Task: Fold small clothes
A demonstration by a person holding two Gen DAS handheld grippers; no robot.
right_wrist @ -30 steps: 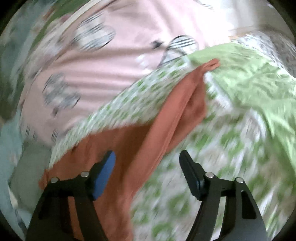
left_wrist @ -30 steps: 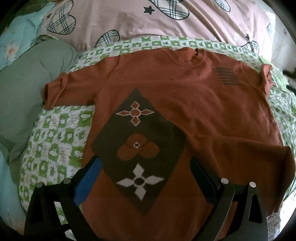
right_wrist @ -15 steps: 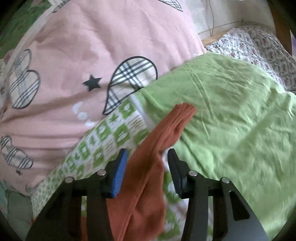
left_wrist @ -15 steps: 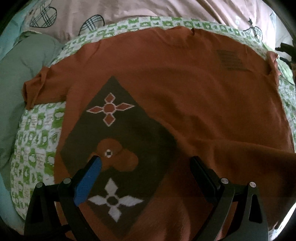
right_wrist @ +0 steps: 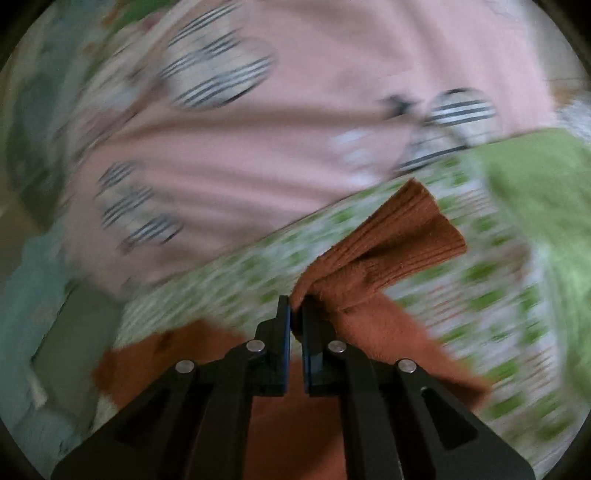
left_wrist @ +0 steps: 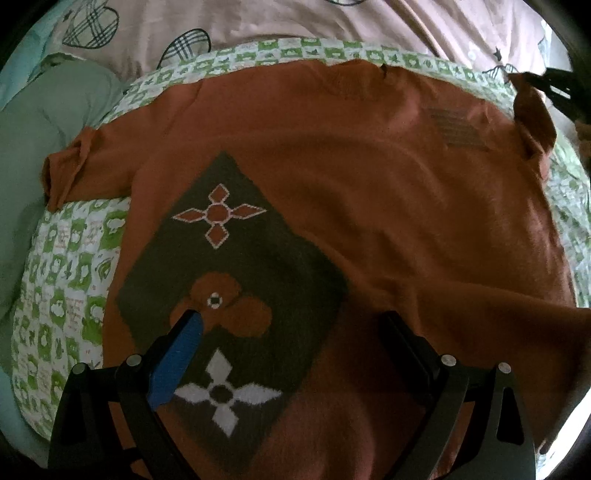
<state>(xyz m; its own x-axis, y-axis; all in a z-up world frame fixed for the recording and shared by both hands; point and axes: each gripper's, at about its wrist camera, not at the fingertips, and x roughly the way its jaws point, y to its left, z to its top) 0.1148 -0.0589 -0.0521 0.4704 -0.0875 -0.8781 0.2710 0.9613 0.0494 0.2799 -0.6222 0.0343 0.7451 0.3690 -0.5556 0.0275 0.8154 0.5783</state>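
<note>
Right tongs (right_wrist: 295, 314) have closed since half a second ago and now pinch the ribbed cuff of the sweater's sleeve (right_wrist: 391, 243); that view is motion-blurred, so the hand is likely mid-move. Left tongs (left_wrist: 291, 325) are spread wide, hovering over the lower front of the rust-orange sweater (left_wrist: 369, 192), gripping nothing; their view has pulled back slightly. Sweater lies face up, mostly flat, on the green-checked sheet (left_wrist: 62, 280) of the bed, pink quilt (left_wrist: 277, 22) beyond the collar, other sleeve (left_wrist: 70, 166) bunched at the far left. No fold made yet as far as I can tell. Left to do: both sleeves in, then body folded.
</note>
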